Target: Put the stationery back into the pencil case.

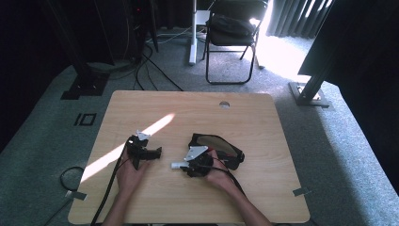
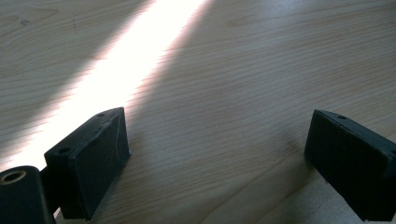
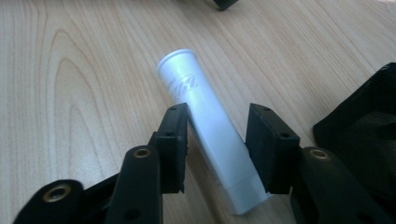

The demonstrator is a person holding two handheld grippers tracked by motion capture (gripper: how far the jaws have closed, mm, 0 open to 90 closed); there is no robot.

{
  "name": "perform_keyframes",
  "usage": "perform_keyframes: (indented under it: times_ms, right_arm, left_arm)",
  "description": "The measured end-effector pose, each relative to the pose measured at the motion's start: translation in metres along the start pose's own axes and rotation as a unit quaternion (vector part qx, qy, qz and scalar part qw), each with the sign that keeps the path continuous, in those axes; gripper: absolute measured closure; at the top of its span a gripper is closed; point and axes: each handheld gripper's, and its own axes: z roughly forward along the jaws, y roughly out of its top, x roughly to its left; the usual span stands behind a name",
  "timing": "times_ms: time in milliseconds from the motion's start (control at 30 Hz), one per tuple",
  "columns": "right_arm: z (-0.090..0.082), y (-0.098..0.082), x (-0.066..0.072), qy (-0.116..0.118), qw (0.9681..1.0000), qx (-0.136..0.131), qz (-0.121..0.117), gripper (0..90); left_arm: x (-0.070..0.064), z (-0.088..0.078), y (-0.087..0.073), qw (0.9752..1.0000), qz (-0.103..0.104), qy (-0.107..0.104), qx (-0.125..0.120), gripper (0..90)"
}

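Straddling the white tube (image 3: 210,135) with my right gripper (image 3: 217,140), I have one jaw on each side of it as it lies flat on the wooden table (image 3: 70,93). The left jaw sits against the tube's side; whether the right one presses on it I cannot tell, so I cannot call this a firm grip. The tube's flat crimped end points back toward me and its round cap end points away across the wood. Just to the right of the tube lies the black mesh pouch (image 3: 369,130), its edge close to my right jaw.

From the high view, my right gripper (image 1: 190,162) rests near the middle of the table with the tube (image 1: 179,165) poking out to its left and the pouch (image 1: 219,146) just behind. My left gripper (image 2: 217,154) holds its jaws wide apart over bare wood, beside a bright strip of sunlight (image 2: 135,60). Beyond the table stands a folding chair (image 1: 233,33).
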Motion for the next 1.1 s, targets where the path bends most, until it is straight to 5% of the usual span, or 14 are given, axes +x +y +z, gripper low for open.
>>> perform_keyframes:
  times_ms: [500, 1100]
  right_arm:
    - [0.0049, 0.0000, 0.0070, 0.010, 0.9996, 0.017, -0.020, 66.2]
    - [0.0015, -0.0030, 0.0038, 0.026, 0.9994, 0.023, -0.008, 71.0]
  left_arm:
    - [0.0000, 0.0000, 0.0000, 1.0000, 0.000, 0.000, 0.000, 6.5]
    - [0.0000, 0.0000, 0.0000, 1.0000, 0.000, 0.000, 0.000, 6.5]
